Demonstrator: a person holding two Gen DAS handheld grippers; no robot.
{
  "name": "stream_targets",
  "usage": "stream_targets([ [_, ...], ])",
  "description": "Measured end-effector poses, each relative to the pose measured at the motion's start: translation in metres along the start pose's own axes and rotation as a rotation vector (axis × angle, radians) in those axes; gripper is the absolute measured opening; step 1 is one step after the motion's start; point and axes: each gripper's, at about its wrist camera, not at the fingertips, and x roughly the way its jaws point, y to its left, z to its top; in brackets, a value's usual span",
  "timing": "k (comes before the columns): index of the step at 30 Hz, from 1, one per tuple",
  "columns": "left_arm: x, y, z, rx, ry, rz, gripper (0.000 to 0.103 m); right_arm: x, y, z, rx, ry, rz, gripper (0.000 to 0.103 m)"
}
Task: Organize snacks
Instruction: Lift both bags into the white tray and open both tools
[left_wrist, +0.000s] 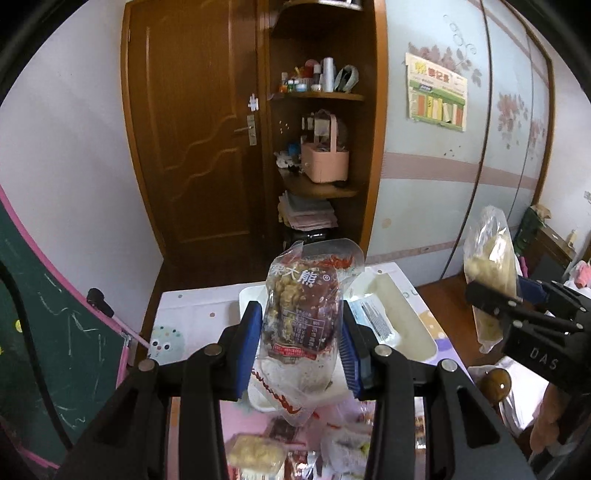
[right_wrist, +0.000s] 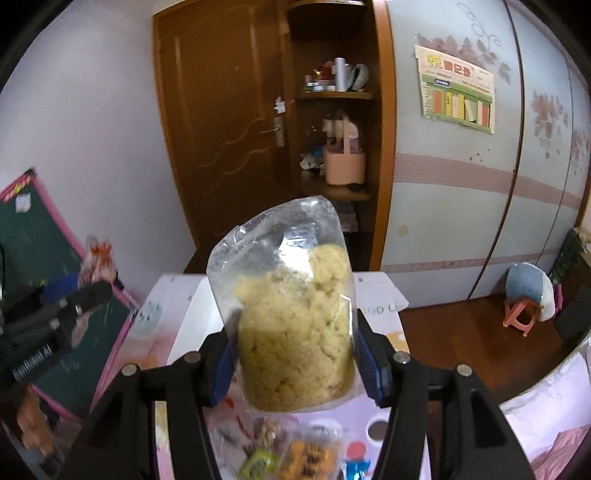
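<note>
From the left wrist view, the left gripper (left_wrist: 301, 345) is clenched on a red packet (left_wrist: 299, 325) of nut snack, its blue pads (left_wrist: 249, 345) pressing each side and the jaws set narrow; the packet stands upright in the grip, lifted clear of the table (left_wrist: 192, 314); behind it a white tray (left_wrist: 406, 325) lies on the table with a flat wrapper in it, and loose snacks (left_wrist: 255, 452) lie blurred on the table below the jaws; off to the right the right gripper (left_wrist: 495, 295) holds a clear bag (left_wrist: 489, 273) of pale yellow puffs, also in the air.

From the right wrist view, the right gripper (right_wrist: 295, 363) grasps that clear bag (right_wrist: 291, 325) around its lower half, jaws about half open and filled by the bag; the top of the bag is empty film, standing up; the white tray (right_wrist: 192, 321) shows behind the bag, mostly hidden; small sweets (right_wrist: 306, 458) lie on the table (right_wrist: 376, 417) beneath; the left gripper (right_wrist: 85, 295) sits at the left edge with a bit of red packet (right_wrist: 98, 254) above it.

I'd say the step in hand is the carry: both snacks are picked and held over the table, neither yet put down; the next move, as I judge it, calls for bringing each over the tray and lowering it before letting go, one at a time so the bags don't knock together.
</note>
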Motion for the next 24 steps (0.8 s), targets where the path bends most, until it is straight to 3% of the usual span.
stream_targets([
  [4,0.039,-0.002,0.007,-0.012,0.031,0.014,0.038,0.042,0.002,0.013,0.015,0.035,-0.016,0.056],
  [10,0.103,-0.002,0.002,-0.034,0.111,0.018,0.038,0.095,0.005,0.006,0.016,0.116,-0.053,0.056],
  [19,0.173,0.0,-0.027,-0.023,0.229,0.036,0.04,0.157,0.011,-0.011,-0.007,0.223,-0.054,0.057],
  [20,0.176,0.001,-0.032,-0.018,0.231,0.037,0.046,0.159,0.013,-0.014,-0.009,0.226,-0.053,0.057],
  [21,0.178,0.0,-0.034,-0.011,0.233,0.04,0.067,0.163,0.013,-0.016,-0.01,0.235,-0.052,0.057],
  [22,0.18,0.0,-0.037,-0.006,0.236,0.044,0.079,0.167,0.014,-0.018,-0.004,0.252,-0.041,0.059],
  [24,0.179,0.001,-0.042,-0.003,0.228,0.103,0.095,0.173,0.01,-0.021,0.023,0.269,-0.033,0.059],
])
